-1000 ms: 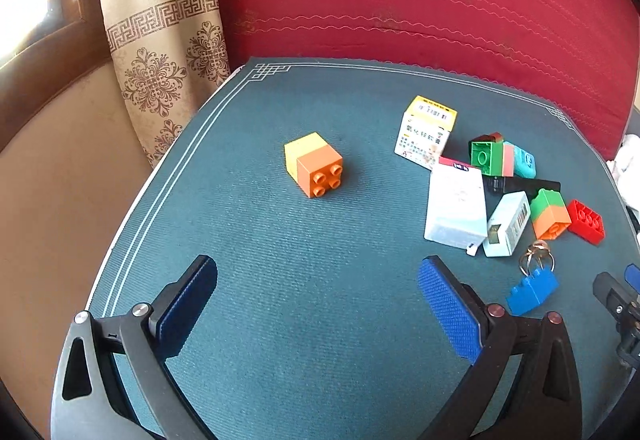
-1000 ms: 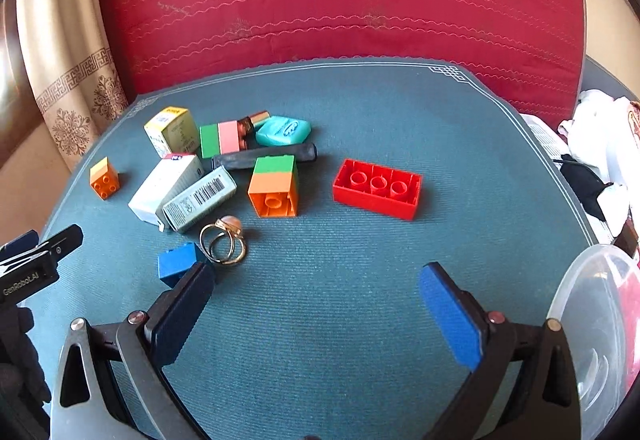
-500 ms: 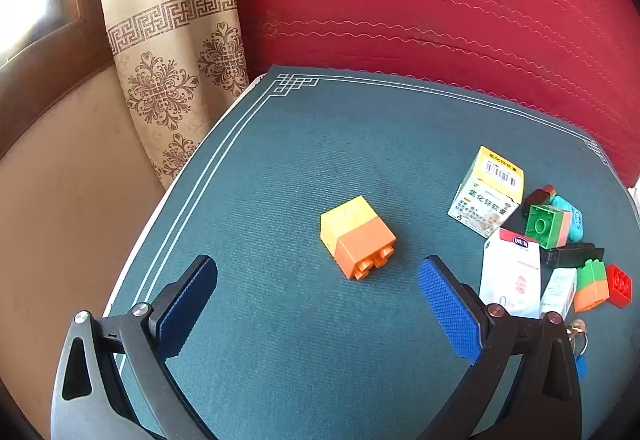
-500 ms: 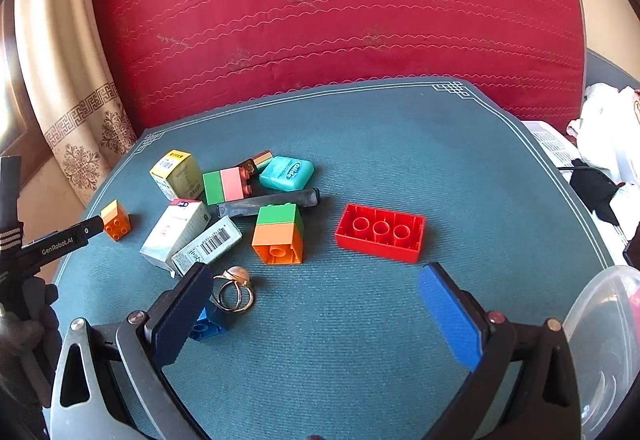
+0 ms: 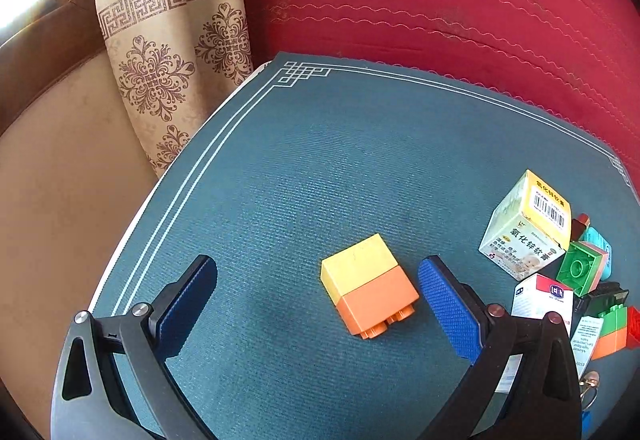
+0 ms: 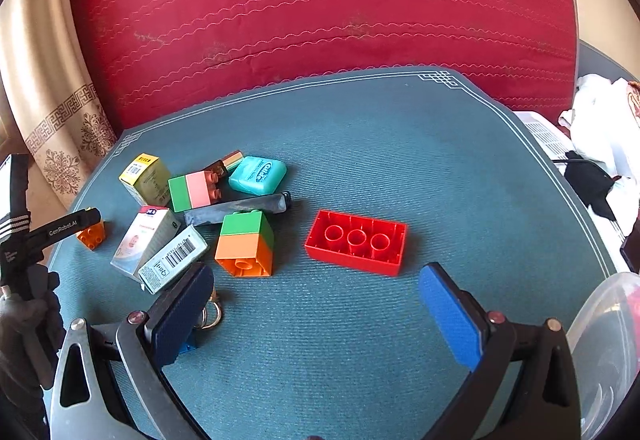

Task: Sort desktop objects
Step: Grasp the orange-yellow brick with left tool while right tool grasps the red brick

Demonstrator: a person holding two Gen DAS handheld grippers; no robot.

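While the yellow-and-orange block (image 5: 369, 286) is lying alone on the teal mat (image 5: 320, 159), well apart from the heap of boxes and bricks, it is being framed by the left gripper (image 5: 318, 304), whose jaws are being held wide and released, with nothing between the pads but the block itself. The block is being seen off-centre in that gap: it is lying just beside the gripper's right-hand finger (image 5: 448, 304) and far from the other finger. Its long axis, running from the yellow half to the studded orange half, is being shown angled toward the camera, so the two long flanks are roughly being offered to the pads. In the judgement made here, a small shift toward the block's side is being called for before closing, or the near pad is likely to be pushing the block across the mat.

Relative to that block, the heap is being seen in the right wrist view on the far side from the mat's edge: the small cartons (image 6: 146, 244), the green-and-orange block (image 6: 246, 244), and, farthest, the red brick (image 6: 356, 242). The right gripper (image 6: 316, 316) is likewise being held open and empty, above bare mat, short of the red brick. The left gripper is plainly the nearer one to the lone block.
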